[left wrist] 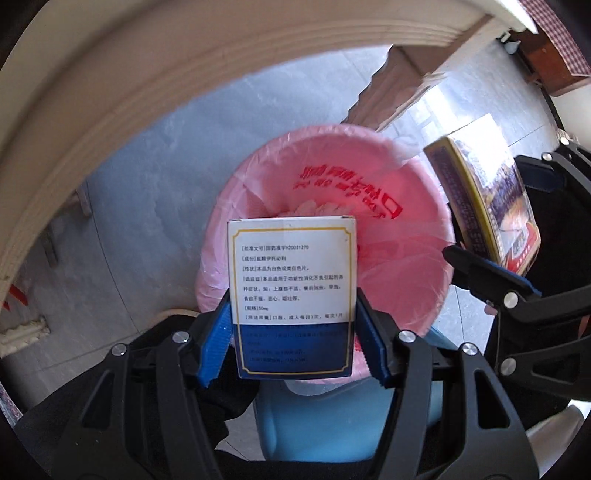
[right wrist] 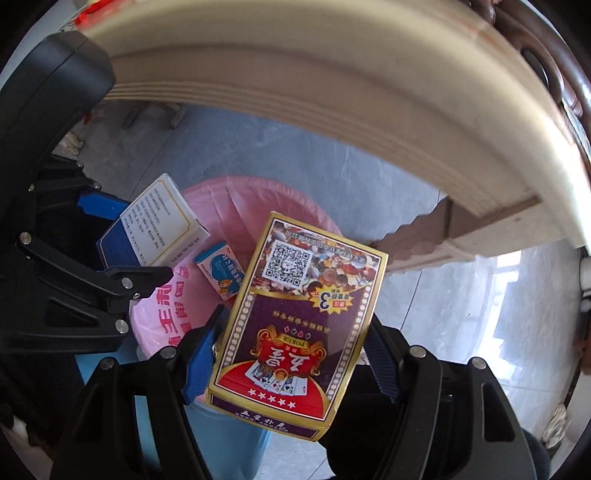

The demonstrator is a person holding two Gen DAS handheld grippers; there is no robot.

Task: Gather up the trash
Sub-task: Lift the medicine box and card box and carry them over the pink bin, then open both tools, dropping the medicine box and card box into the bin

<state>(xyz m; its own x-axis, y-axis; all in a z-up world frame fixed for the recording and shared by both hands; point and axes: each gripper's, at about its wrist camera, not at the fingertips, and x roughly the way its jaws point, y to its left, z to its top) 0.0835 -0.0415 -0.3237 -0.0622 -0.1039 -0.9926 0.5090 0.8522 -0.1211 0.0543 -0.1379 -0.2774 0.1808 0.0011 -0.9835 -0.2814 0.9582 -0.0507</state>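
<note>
While above pink-lined bin, medicine box clamped in left gripper

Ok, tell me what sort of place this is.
Probably a room in a home, seen at floor level: a cream moulded table edge overhead, grey tiled floor, and a blue bin with a pink liner below. A checked cloth covers furniture nearby.

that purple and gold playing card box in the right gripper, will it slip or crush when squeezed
The purple and gold playing card box looks glossy, so it may slide. Its flat, sharp-cornered sides suggest stiffness. It sits tilted in the right gripper, so it could pivot.
</note>
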